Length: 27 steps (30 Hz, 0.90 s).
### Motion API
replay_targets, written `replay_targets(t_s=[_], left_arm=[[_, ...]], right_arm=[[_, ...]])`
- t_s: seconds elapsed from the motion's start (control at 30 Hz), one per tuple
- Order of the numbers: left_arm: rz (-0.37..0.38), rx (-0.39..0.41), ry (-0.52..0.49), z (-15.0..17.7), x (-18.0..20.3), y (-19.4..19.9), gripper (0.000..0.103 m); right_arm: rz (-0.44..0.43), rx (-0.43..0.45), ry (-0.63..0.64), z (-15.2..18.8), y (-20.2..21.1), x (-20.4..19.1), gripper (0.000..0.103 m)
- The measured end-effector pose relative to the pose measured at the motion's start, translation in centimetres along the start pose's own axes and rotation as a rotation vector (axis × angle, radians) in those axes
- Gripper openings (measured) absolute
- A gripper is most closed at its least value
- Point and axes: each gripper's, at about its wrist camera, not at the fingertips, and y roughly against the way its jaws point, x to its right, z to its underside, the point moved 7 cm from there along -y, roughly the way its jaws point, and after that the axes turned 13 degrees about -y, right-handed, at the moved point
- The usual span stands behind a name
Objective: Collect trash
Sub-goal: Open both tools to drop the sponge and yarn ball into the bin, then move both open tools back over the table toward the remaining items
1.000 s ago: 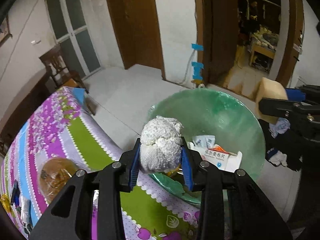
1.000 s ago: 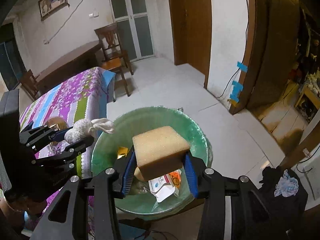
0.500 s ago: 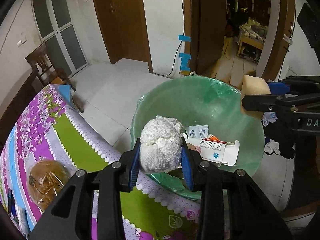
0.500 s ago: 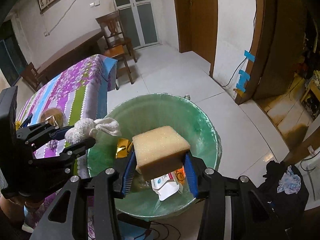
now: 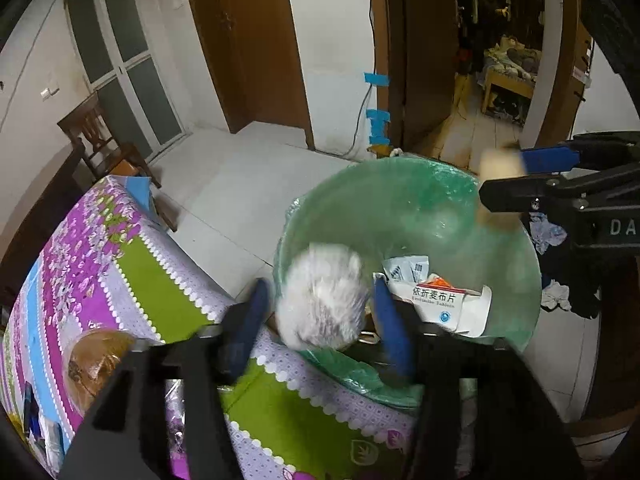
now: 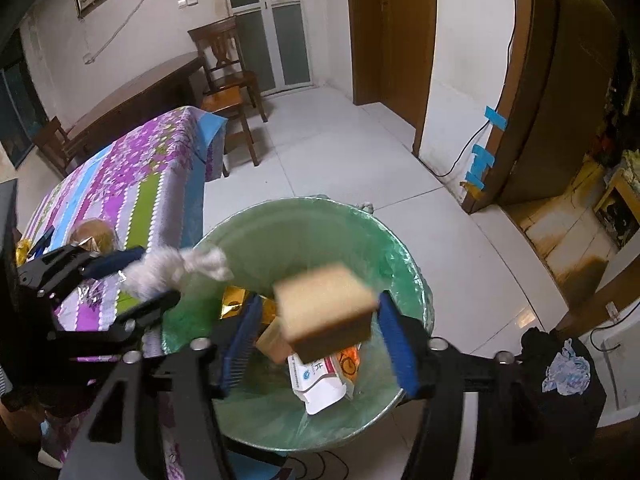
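Observation:
A green-lined trash bin (image 5: 440, 200) stands beside the table; it also shows in the right wrist view (image 6: 320, 224). My left gripper (image 5: 316, 320) is open over its near rim, and a blurred white wad (image 5: 322, 300) sits loose between the spread fingers. My right gripper (image 6: 320, 332) is open above the bin, with a tan sponge (image 6: 328, 312) blurred between the pads, apart from the left pad. A white medicine box (image 5: 444, 304) and gold wrappers (image 6: 234, 300) lie inside the bin.
A table with a purple, green and blue floral cloth (image 5: 92, 264) lies left of the bin, with a wrapped bun (image 5: 96, 360) on it. A wooden chair (image 6: 228, 76) stands behind. Dark clothes (image 6: 560, 368) lie on the floor at right.
Both grippers have opened. The white wad and the sponge, gripped firmly before, are now blurred and loose between the fingers over the bin.

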Motion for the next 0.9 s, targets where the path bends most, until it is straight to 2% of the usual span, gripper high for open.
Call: replay_targets(t_s=[0.23, 0.43, 0.6, 0.73, 0.87, 0.9], left_arm=[[0.013, -0.006, 0.013, 0.3, 0.0, 0.2, 0.061], [0.027, 0.015, 0.038, 0.9, 0.4, 1.6, 0.061], [0.010, 0.067, 0.066, 2.8, -0.2, 4.4, 0.065], [-0.043, 0.084, 0.110, 5.7, -2.0, 6.7, 0.065], [-0.096, 0.096, 0.214, 9.3, -5.6, 9.5, 0.066], [-0.139, 0.092, 0.259, 10.8, -7.2, 10.5, 0.066]], right_arm=[[0.001, -0.006, -0.014, 0.8, -0.3, 0.6, 0.062], [-0.010, 0.027, -0.045, 1.4, 0.9, 1.4, 0.062], [-0.037, 0.134, -0.064, 2.3, 3.0, 0.7, 0.062], [-0.058, 0.263, -0.030, 3.5, 5.4, -2.2, 0.062], [-0.142, 0.324, 0.015, 5.5, 7.1, -6.6, 0.065], [-0.161, 0.328, 0.027, 6.2, 7.5, -7.5, 0.065]])
